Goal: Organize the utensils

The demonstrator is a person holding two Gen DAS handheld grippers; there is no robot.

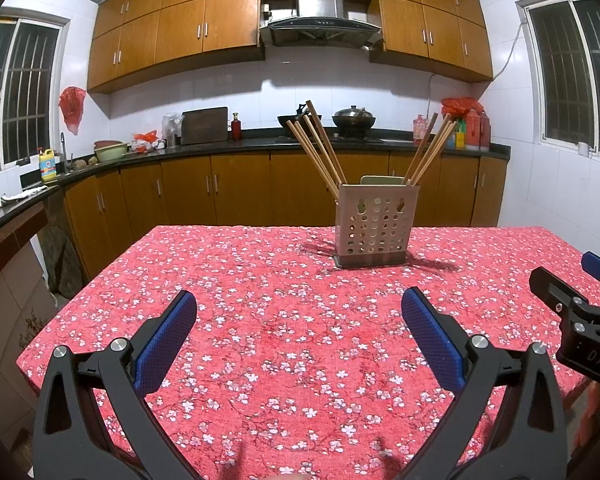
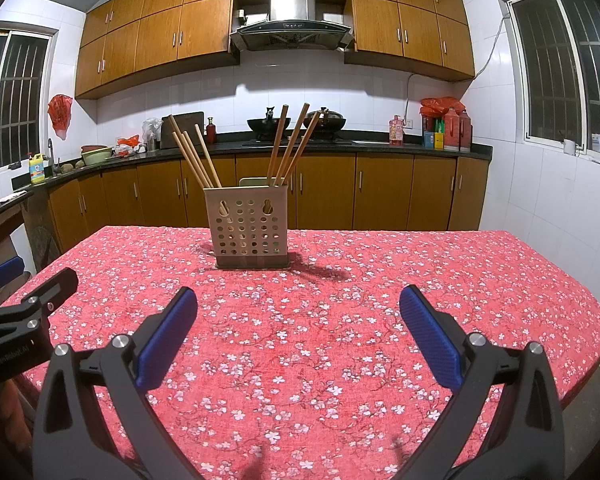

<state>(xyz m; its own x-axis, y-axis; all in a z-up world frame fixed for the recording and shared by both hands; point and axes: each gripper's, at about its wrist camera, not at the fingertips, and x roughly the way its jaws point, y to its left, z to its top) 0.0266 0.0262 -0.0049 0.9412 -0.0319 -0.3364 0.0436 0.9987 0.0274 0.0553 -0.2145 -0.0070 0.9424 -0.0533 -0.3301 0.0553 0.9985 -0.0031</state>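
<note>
Chopsticks [image 1: 320,148] upright in holder [image 1: 374,226], splayed outward | left gripper [image 1: 299,336] apart | right gripper [image 2: 298,332] apart

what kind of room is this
A home kitchen, most likely: a range hood over woks on the counter, wooden cabinets, and a chopstick holder on the floral-clothed table.
</note>
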